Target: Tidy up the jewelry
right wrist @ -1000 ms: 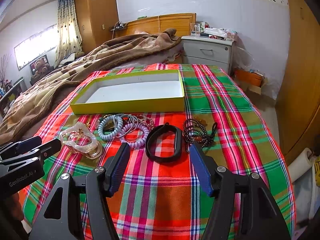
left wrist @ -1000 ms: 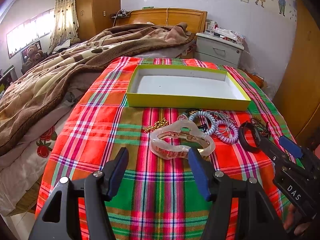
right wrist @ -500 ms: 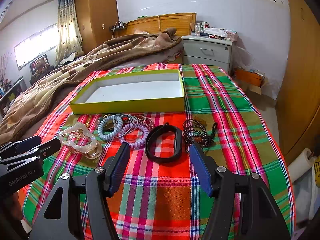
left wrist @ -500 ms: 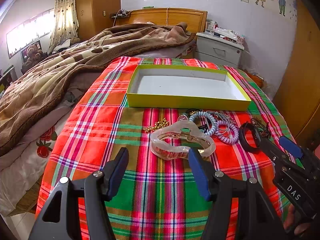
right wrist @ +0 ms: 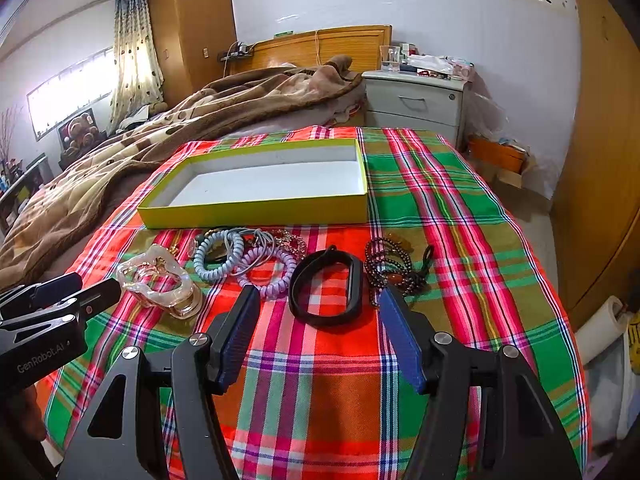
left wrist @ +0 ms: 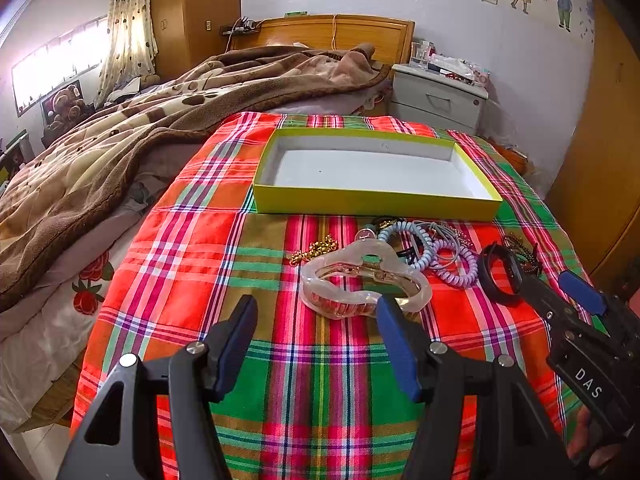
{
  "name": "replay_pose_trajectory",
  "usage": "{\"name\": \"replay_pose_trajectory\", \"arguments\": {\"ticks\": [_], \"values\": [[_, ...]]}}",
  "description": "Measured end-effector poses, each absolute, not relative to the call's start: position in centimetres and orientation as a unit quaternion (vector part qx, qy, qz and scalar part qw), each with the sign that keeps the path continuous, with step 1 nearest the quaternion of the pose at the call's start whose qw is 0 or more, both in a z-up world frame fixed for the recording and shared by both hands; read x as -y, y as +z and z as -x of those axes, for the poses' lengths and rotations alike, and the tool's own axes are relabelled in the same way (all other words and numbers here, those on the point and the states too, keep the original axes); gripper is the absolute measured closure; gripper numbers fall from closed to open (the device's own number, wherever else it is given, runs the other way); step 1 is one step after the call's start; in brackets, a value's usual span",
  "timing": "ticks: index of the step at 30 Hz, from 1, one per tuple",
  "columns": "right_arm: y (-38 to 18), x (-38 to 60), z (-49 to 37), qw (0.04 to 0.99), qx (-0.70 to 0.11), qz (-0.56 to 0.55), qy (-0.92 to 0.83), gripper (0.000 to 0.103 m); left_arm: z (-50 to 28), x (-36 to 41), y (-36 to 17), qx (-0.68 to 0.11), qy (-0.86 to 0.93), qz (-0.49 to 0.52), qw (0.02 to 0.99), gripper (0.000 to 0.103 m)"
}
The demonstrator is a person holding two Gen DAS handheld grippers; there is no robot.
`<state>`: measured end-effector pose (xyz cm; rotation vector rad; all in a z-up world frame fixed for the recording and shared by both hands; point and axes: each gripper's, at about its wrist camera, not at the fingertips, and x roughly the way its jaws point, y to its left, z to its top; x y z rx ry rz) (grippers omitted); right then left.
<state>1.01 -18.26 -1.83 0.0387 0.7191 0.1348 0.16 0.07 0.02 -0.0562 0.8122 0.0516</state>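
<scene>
A shallow yellow-green box (left wrist: 372, 202) (right wrist: 256, 214) with a white inside stands empty on the plaid cloth. In front of it lie a clear hair claw (left wrist: 362, 280) (right wrist: 160, 280), a gold chain (left wrist: 314, 248), blue (right wrist: 218, 256) and lilac coil hair ties (right wrist: 272, 276) (left wrist: 456, 264), a black band (right wrist: 326, 290) (left wrist: 498, 276) and dark bead bracelets (right wrist: 390, 268). My left gripper (left wrist: 316, 316) is open just short of the claw. My right gripper (right wrist: 316, 306) is open, close in front of the black band.
The plaid cloth (right wrist: 460, 240) covers a table whose right edge drops to the floor. A bed with a brown blanket (left wrist: 120, 140) lies to the left. A grey nightstand (right wrist: 416, 100) stands behind, and a wooden wardrobe (right wrist: 600, 160) at right.
Both grippers have crept slightly forward; the claw and the band sit a little nearer the fingertips. Nothing was picked up.
</scene>
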Motion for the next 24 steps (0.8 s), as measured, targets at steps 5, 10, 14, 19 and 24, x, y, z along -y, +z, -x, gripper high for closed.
{"name": "replay_pose_trajectory", "arguments": {"ticks": [5, 10, 14, 19, 24], "values": [[-1.8, 18.3, -1.1, 0.933, -0.352, -0.019, 0.065, 0.04, -0.2, -0.2, 0.0, -0.394, 0.026, 0.028, 0.918, 0.04], [-1.9, 18.8, -1.3, 0.933, -0.355, -0.02, 0.063, 0.04, -0.2, -0.6, 0.1, -0.397, 0.015, 0.039, 0.917, 0.04], [-2.0, 19.9, -1.7, 0.932, -0.355, -0.027, 0.065, 0.04, -0.4, -1.7, 0.2, -0.398, -0.001, 0.063, 0.915, 0.04], [-2.0, 21.5, -2.9, 0.926, -0.367, -0.041, 0.074, 0.04, -1.4, -3.2, 0.2, -0.411, -0.038, 0.089, 0.906, 0.039], [-2.9, 21.7, -3.4, 0.917, -0.386, -0.035, 0.093, 0.04, -2.5, -4.3, 0.1, -0.419, -0.033, 0.091, 0.903, 0.039]]}}
